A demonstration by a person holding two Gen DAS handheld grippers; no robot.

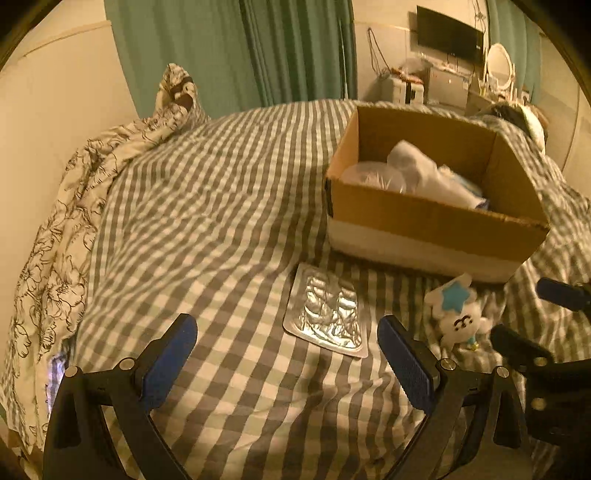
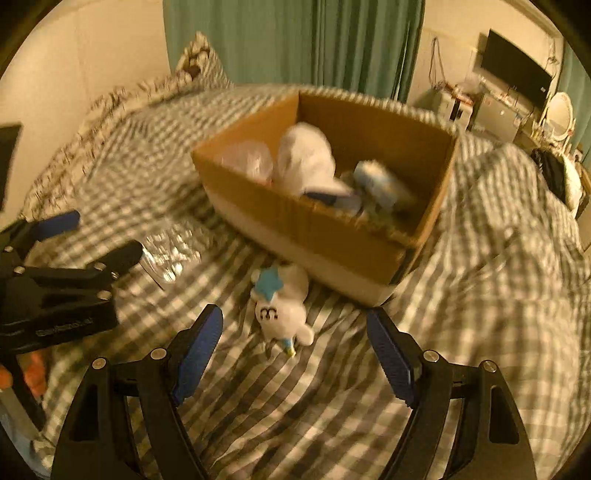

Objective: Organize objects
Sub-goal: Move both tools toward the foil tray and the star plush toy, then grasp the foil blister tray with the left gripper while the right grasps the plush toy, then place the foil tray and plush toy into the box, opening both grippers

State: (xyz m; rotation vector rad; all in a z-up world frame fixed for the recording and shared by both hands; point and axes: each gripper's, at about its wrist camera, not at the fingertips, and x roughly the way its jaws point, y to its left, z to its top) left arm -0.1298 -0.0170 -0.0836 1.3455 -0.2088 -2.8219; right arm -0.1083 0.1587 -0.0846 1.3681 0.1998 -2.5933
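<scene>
A silver blister pack (image 1: 327, 314) lies flat on the checked bedspread, just ahead of my open, empty left gripper (image 1: 286, 334). A small white plush toy with a blue star (image 1: 458, 314) lies to its right, in front of the cardboard box (image 1: 436, 218). In the right wrist view the plush toy (image 2: 282, 306) lies just ahead of my open, empty right gripper (image 2: 295, 325). The cardboard box (image 2: 314, 225) holds white plastic-wrapped items and a blue-white pack. The blister pack (image 2: 171, 251) is at the left, beside the left gripper (image 2: 96, 238).
A floral duvet (image 1: 66, 229) is bunched along the bed's left edge by the wall. Green curtains (image 1: 236, 48) hang behind. A person lies under the cover at the far right (image 1: 517, 114). A desk with a TV and mirror (image 1: 450, 33) stands beyond.
</scene>
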